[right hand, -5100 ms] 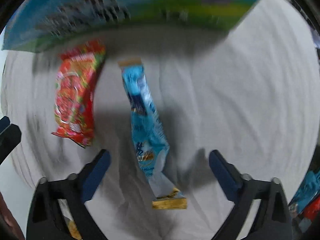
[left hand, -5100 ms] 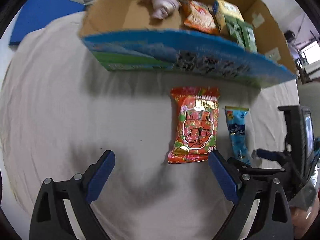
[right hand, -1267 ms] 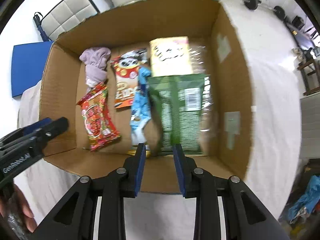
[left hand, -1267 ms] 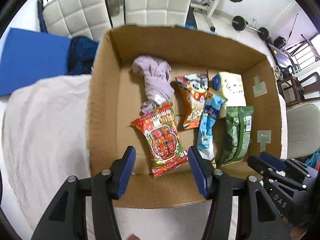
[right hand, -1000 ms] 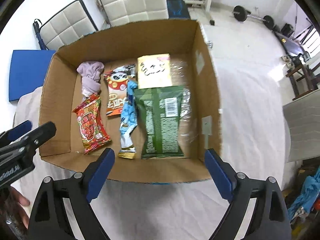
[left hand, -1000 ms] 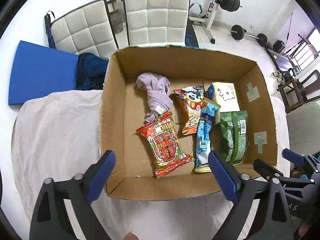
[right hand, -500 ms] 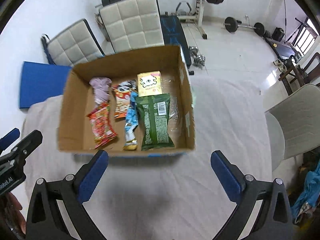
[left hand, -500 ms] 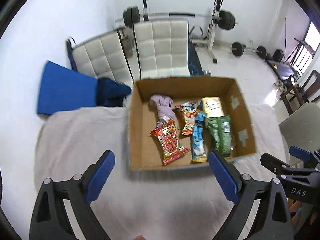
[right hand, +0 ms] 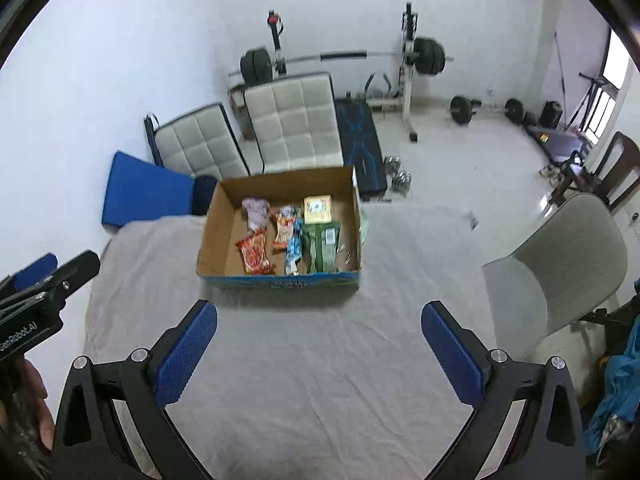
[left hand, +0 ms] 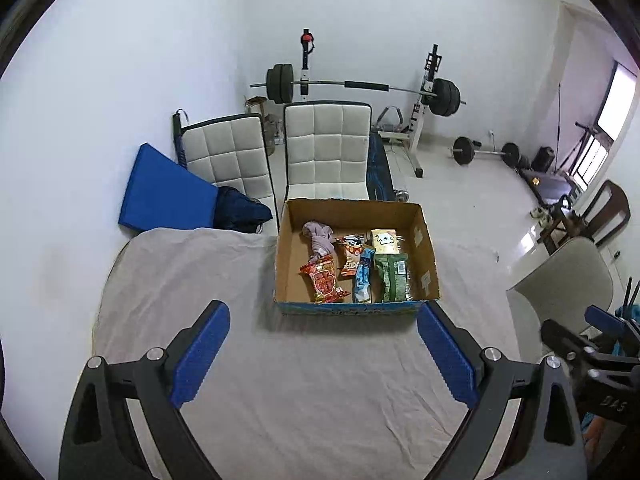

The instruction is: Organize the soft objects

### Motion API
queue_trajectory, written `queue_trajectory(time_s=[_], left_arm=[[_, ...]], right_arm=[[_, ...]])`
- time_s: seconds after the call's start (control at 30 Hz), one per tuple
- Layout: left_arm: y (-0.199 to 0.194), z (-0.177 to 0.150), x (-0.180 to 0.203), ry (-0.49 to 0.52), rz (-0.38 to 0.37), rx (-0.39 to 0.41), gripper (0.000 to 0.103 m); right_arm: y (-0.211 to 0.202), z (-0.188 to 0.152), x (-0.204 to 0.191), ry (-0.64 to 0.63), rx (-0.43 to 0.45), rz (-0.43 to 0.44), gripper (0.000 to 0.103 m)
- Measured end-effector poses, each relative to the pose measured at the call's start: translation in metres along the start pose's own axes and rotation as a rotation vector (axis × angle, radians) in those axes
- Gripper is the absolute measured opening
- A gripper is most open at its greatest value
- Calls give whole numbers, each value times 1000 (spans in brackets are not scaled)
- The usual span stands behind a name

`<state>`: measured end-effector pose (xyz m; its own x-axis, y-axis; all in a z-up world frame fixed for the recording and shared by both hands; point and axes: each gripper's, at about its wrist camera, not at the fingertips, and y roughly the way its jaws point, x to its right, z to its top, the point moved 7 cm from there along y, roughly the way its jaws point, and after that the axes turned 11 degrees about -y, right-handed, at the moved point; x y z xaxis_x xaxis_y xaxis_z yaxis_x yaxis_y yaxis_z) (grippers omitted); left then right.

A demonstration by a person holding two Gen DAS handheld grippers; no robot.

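Left wrist: rectangular cardboard box (left hand: 424, 240) holds crinkly packets (left hand: 325, 282).

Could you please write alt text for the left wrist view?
An open cardboard box on a cloth-covered table holds snack packets and a lilac cloth. The open left gripper frames it with blue-padded fingers, gripping nothing. Behind are two white chairs and a barbell rack.
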<state>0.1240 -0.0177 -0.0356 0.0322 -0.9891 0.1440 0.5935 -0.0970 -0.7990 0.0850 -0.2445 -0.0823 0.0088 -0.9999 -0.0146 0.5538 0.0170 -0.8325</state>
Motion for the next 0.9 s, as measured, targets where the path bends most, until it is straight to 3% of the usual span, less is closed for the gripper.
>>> queue_trajectory(time_s=[0.2, 0.4, 0.6, 0.7, 0.9], left_arm=[[-29, 0, -1, -22, -2, 28, 96], [-39, 1, 5, 7, 21, 58, 96], [-24, -5, 14, 15, -7, 19, 96], [-21, -6, 17, 19, 1, 13, 103], [-16, 0, 14, 3, 31, 35, 103]], right_arm=[[-53, 4, 2, 2, 66, -24, 103], [-70, 4, 3, -2, 73, -36, 103], [-65, 5, 6, -12, 52, -52, 103], [-55, 7, 10, -6, 34, -59, 103], [-41, 10, 18, 4, 35, -78, 103]])
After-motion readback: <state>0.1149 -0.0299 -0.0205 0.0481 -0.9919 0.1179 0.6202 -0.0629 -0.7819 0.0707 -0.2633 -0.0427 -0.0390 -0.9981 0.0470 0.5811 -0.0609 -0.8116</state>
